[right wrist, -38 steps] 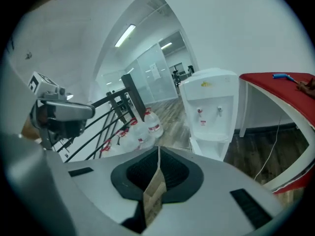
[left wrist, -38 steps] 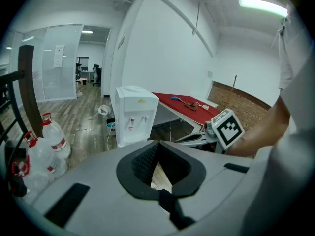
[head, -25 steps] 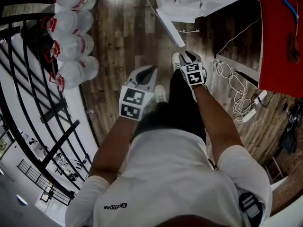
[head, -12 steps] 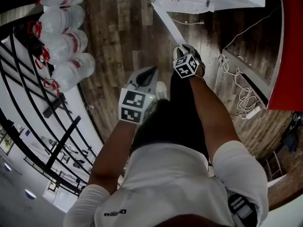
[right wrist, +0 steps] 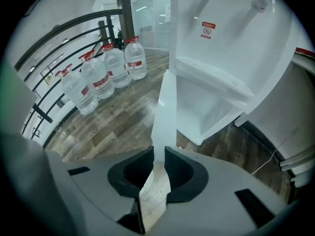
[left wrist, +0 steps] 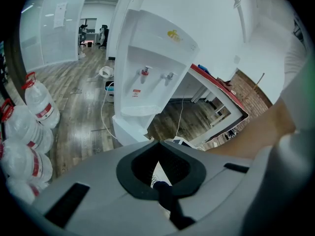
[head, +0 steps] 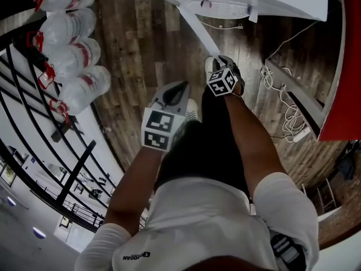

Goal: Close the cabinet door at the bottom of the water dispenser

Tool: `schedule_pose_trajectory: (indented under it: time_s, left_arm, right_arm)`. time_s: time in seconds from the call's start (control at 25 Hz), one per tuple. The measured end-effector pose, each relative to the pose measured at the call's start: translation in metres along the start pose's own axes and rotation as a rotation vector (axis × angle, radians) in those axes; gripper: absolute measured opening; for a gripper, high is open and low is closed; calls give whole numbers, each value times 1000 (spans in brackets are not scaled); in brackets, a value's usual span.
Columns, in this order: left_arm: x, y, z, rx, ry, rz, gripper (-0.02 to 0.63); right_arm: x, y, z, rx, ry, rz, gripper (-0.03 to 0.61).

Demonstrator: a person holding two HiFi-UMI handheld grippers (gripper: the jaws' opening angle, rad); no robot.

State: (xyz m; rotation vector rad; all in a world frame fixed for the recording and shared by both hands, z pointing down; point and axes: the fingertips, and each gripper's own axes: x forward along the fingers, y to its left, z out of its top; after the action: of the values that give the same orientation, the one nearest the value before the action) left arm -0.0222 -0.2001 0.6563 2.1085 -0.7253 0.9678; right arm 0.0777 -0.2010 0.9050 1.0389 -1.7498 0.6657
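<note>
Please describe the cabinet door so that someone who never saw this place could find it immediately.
Find the tall white water dispenser. At its base, the cabinet door is the thin white panel swung outward over the wood floor, with its free edge clamped in the right gripper. No other part of the dispenser stands out like this.

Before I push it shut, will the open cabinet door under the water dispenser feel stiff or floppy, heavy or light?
Probably stiff: the cabinet door shows as a straight, flat panel. Likely light, since its edge, held in the right gripper, looks thin. It should swing rather than slide, being joined to the water dispenser.
</note>
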Motion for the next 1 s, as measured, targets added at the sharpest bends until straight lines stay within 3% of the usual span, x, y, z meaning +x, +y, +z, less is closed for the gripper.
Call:
schedule_pose_trajectory:
  time_s: [0.6,1.0]
  left_arm:
    - [22,9,15,-10,10,6,-6]
    - [29,17,22,-25,13,24,-6]
  right_arm:
    - [-2,-108,-2,255,-17,-142,49]
    - [4,-174,15,281,-32,-211,43]
